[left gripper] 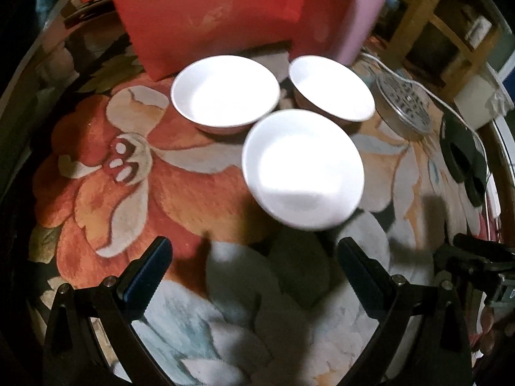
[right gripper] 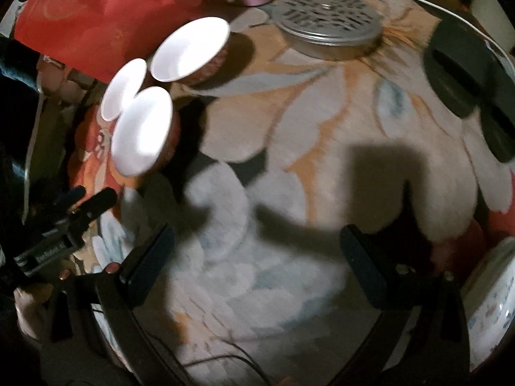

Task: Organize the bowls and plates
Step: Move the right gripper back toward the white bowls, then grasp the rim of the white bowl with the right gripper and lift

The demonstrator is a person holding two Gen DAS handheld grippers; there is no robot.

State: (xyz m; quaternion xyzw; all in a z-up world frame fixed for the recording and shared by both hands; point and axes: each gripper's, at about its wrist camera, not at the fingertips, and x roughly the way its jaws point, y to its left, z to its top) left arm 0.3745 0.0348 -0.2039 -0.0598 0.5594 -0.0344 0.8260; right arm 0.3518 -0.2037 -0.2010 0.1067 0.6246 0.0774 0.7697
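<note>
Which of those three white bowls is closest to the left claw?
The front white bowl, standing alone just ahead of the open left claw. The other two white bowls sit side by side behind it, nearer the red bag.

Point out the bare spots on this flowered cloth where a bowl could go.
Most room: the pale petals between the nearest bowl, the metal strainer lid and the black holder, in front of the right hand-held gripper. Also the orange flower left of the bowls. Crowded: the three bowls clustered against the red bag.
</note>
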